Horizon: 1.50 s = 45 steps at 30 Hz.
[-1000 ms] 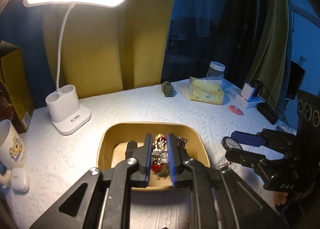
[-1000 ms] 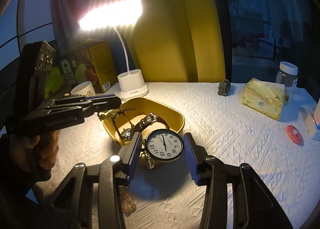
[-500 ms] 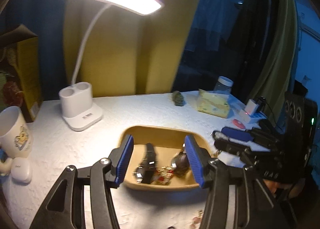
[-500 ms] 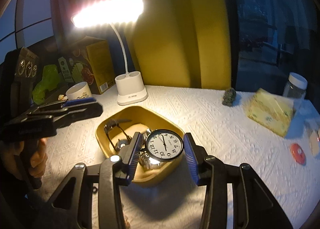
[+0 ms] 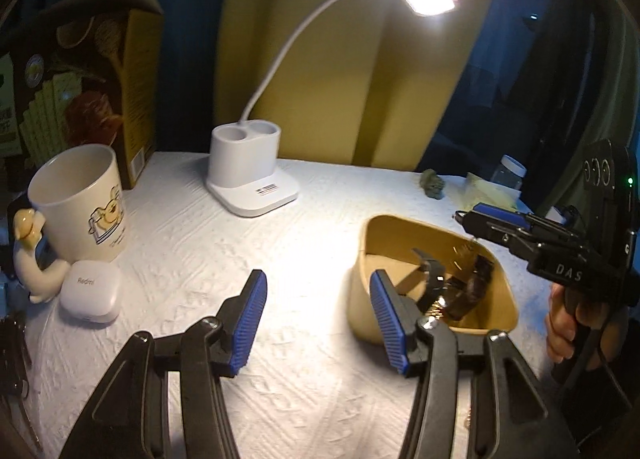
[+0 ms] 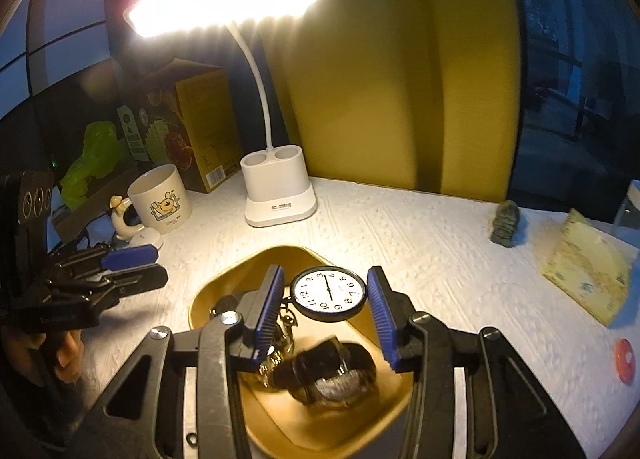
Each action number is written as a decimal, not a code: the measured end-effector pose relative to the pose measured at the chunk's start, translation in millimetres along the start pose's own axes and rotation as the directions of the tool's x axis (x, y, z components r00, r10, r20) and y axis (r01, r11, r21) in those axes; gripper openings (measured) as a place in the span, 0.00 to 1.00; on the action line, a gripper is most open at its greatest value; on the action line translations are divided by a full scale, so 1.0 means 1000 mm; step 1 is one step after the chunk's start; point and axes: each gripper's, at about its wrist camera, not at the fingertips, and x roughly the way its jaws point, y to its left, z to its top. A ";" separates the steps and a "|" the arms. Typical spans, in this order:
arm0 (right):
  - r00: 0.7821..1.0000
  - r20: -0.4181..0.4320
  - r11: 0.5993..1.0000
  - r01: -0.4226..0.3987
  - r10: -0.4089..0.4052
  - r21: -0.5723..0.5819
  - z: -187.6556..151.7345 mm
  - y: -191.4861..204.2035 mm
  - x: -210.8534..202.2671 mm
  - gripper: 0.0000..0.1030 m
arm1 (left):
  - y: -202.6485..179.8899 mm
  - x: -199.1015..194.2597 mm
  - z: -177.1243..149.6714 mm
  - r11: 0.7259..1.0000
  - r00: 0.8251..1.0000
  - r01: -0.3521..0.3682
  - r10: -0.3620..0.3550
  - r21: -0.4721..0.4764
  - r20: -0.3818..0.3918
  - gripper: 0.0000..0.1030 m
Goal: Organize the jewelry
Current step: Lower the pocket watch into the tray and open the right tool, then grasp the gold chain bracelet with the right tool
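Two blue-padded black grippers at work. Left gripper spread, empty, over white textured tablecloth, just left of the mustard-yellow rounded plastic tray. Right gripper pinching a round white-faced pocket watch, hanging above that tray. Dark-strapped wristwatches lying inside. Farther back: cream cartoon mug, white desk lamp base.
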 end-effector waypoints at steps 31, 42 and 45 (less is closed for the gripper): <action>0.998 0.010 0.998 0.064 -0.064 -0.026 -0.030 0.024 -0.060 0.50 | -0.026 -0.054 -0.029 0.999 0.998 0.033 -0.034 0.012 0.048 0.52; 0.996 -0.031 0.996 0.086 -0.085 0.009 -0.081 0.033 -0.089 0.50 | -0.040 -0.072 -0.062 0.999 0.999 0.044 -0.044 0.027 0.019 0.52; 0.994 -0.060 0.996 0.091 -0.090 0.017 -0.098 0.036 -0.088 0.50 | -0.042 -0.074 -0.071 0.998 0.999 0.050 -0.050 0.028 0.003 0.52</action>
